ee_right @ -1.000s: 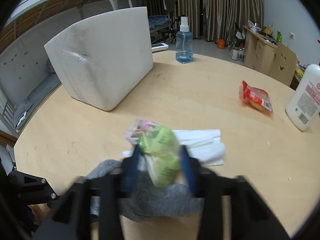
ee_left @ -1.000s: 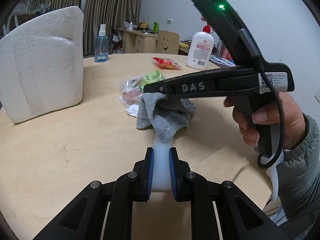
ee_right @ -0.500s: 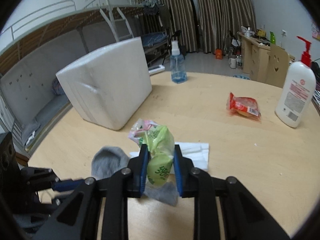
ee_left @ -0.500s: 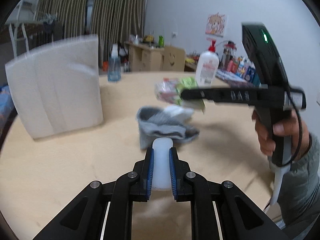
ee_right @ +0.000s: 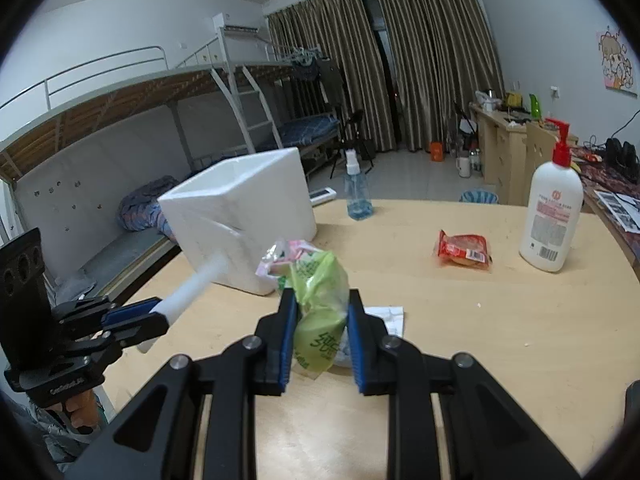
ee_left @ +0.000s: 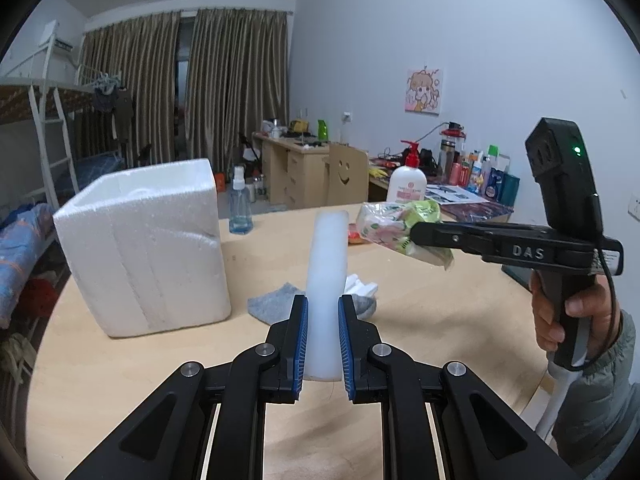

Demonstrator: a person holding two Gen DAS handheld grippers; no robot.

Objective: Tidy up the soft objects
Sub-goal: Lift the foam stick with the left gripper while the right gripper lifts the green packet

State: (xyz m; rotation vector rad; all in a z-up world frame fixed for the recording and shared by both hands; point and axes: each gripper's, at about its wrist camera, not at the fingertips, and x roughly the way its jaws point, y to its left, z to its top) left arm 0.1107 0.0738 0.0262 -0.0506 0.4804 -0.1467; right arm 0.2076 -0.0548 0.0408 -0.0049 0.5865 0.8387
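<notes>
- Two tools are being held above the round wooden table [ee_left: 420,320], each one gripping a soft thing
- Left tool [ee_left: 323,336] is squeezing a white foam stick [ee_left: 326,264] between its blue pads, nearly shut on it; the stick is pointing forward and up, off the table
- Right tool [ee_right: 320,332] is clamping a green and pink plastic packet [ee_right: 316,292], with the pads pressing on both sides; the packet is hanging in the air over the table
- A grey sock [ee_left: 276,304] is lying on the table beside white folded tissue [ee_left: 360,284]
- A white foam box [ee_left: 148,248] is standing open on the table, left of the stick
- A red snack packet [ee_right: 464,254] is lying near the lotion bottle [ee_right: 552,216], well apart from the tools
</notes>
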